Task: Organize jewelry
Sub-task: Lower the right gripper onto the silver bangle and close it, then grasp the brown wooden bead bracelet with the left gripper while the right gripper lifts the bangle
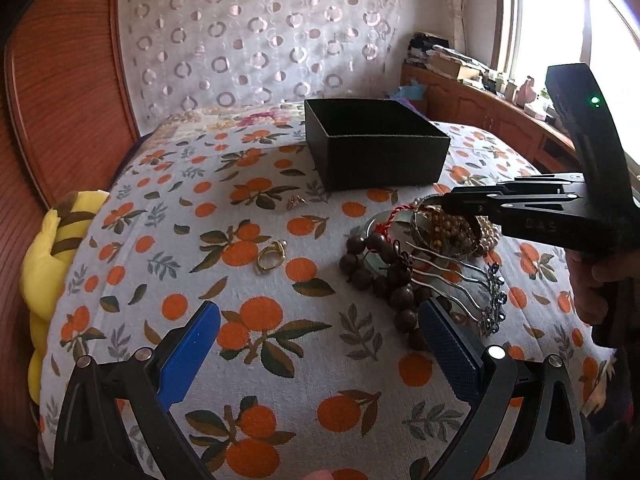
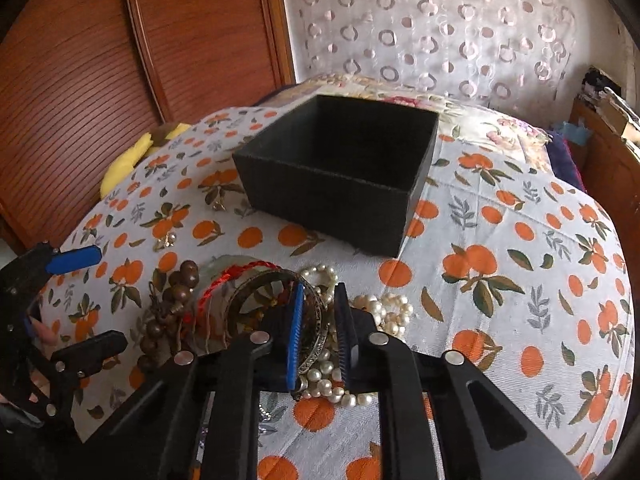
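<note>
Your right claw (image 2: 318, 332) pinches a round engraved metal bangle (image 2: 314, 320) among glossy pearls (image 2: 384, 308), while your left claw (image 1: 320, 344) gapes over the orange-printed bed (image 1: 280, 360).

bed (image 1: 280, 208): orange-print cover | headboard (image 1: 72, 92): reddish ribbed wood, left | curtain (image 1: 260, 40): sheer, ring pattern, behind bed | window (image 1: 560, 20): right, bright daylight | cabinets (image 1: 472, 104): low wooden, under window, cluttered top | cushion (image 1: 44, 256): yellow, beside bed
</note>
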`<act>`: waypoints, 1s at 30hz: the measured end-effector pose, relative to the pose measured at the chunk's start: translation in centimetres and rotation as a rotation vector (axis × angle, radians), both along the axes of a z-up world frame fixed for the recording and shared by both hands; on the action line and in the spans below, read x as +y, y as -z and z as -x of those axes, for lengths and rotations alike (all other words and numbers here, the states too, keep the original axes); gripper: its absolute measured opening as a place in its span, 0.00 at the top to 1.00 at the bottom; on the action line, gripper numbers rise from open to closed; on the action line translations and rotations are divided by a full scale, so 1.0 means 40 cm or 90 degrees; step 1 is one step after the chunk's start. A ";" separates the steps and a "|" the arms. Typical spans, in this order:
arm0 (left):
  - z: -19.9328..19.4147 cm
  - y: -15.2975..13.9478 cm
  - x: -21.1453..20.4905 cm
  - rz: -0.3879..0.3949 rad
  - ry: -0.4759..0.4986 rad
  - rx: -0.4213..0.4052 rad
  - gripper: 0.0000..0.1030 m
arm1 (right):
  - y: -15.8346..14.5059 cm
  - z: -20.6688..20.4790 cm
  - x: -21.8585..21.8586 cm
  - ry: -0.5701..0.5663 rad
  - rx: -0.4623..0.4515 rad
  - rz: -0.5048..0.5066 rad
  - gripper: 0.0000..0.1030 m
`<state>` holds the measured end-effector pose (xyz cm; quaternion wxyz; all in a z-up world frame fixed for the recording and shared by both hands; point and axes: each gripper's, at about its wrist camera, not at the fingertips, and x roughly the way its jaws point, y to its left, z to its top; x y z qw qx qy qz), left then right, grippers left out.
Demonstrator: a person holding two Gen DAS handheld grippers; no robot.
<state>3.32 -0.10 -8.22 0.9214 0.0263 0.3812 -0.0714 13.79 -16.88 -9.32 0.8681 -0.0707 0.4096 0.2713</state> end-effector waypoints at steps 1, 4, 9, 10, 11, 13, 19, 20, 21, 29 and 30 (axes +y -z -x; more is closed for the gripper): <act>0.000 0.001 0.000 0.000 0.001 0.002 0.07 | 0.001 0.000 -0.001 -0.004 0.003 -0.006 0.88; -0.002 0.005 -0.003 -0.001 0.002 0.004 0.07 | -0.001 0.008 -0.004 -0.006 -0.007 -0.006 0.91; -0.002 0.006 -0.005 -0.001 0.003 0.005 0.07 | -0.023 0.020 -0.030 0.019 -0.042 -0.007 0.92; -0.003 0.007 -0.006 0.000 0.004 0.006 0.07 | -0.029 0.019 -0.035 0.026 -0.048 -0.008 0.92; -0.002 0.007 -0.006 0.000 0.003 0.006 0.07 | -0.035 0.020 -0.042 0.032 -0.056 -0.009 0.92; -0.003 0.008 -0.007 0.001 0.004 0.006 0.07 | -0.048 0.023 -0.056 0.044 -0.070 -0.010 0.92; -0.005 0.000 -0.005 0.025 0.019 -0.002 0.07 | -0.060 0.062 -0.101 0.066 -0.084 -0.012 0.92; -0.005 -0.003 -0.006 0.032 0.025 -0.004 0.07 | -0.057 0.071 -0.105 0.068 -0.084 -0.009 0.92; -0.006 -0.007 -0.007 0.039 0.032 -0.007 0.07 | -0.053 0.079 -0.110 0.069 -0.084 -0.006 0.92; -0.048 0.004 -0.042 0.093 0.093 0.030 0.44 | -0.034 0.126 -0.140 0.081 -0.078 -0.013 0.92; -0.054 0.007 -0.043 0.096 0.094 0.037 0.48 | -0.034 0.128 -0.143 0.082 -0.078 -0.015 0.92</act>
